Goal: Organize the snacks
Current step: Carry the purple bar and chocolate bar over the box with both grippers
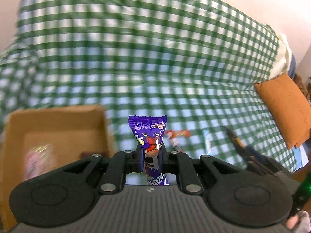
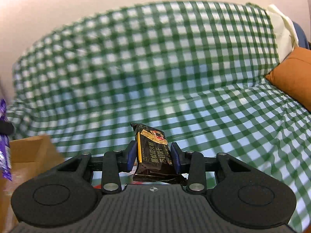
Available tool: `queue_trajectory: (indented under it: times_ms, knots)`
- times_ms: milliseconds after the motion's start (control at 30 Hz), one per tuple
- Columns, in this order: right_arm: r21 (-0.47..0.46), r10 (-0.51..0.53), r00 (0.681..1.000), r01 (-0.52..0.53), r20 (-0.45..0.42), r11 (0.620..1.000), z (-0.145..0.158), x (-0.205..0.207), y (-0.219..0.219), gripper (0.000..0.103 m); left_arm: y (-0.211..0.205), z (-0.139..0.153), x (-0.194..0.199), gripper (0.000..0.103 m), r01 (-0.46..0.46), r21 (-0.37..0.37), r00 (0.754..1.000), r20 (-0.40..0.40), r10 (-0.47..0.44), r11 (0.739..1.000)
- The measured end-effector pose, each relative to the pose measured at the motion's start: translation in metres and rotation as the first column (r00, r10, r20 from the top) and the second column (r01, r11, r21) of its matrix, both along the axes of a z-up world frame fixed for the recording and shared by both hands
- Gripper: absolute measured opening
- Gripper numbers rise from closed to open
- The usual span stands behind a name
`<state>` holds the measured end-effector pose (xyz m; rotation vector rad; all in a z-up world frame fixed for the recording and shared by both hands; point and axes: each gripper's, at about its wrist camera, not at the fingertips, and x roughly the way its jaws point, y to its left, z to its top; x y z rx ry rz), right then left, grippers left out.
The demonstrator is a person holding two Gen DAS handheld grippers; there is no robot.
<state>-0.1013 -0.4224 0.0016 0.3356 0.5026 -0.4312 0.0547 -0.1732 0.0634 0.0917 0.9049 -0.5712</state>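
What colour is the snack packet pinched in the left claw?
Purple snack packet, with a cartoon figure; clearest in the left wrist view.

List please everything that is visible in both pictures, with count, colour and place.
purple snack: 1, purple, in left gripper
black snack: 1, black, in right gripper
box: 1, brown cardboard, on cloth at left, open
pink packet: 1, pink, blurred, inside box
loose snacks: at least 2, red-orange and pale blue, blurred, on cloth beyond left gripper
cloth: 1, green-white check, covering sofa
cushion: 1, orange, at right
left gripper: 1, black, shut
right gripper: 1, black with blue pads, shut
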Motion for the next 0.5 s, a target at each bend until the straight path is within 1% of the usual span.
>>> queue_trajectory:
  times_ms: [100,233,367,467,500]
  knots:
    - [0.003,0.037,0.998,-0.037,0.049,0.999,0.025,-0.027,0.046,0.040,0.052,0.019,-0.031,0.015,-0.051,0.016,0.998,0.036,0.050,0.999]
    - [-0.011,0.127,0.989,-0.126,0.078,0.992,0.050,-0.053,0.110,0.040,0.112,0.031,-0.064,0.015,-0.104,0.019,0.994,0.028,0.103,0.994]
    - [-0.008,0.234,0.969,-0.234,0.073,0.972,0.072,-0.067,0.176,0.040,0.168,0.029,-0.091,0.015,-0.149,0.022,0.989,0.016,0.148,0.989]
    - [-0.011,0.292,0.954,-0.292,0.065,0.956,0.085,-0.077,0.215,0.040,0.201,0.023,-0.105,0.015,-0.178,0.009,0.984,-0.005,0.178,0.984]
    - [-0.019,0.310,0.949,-0.310,0.060,0.951,0.087,-0.079,0.226,0.040,0.205,0.018,-0.107,0.015,-0.185,0.005,0.983,-0.006,0.185,0.983]
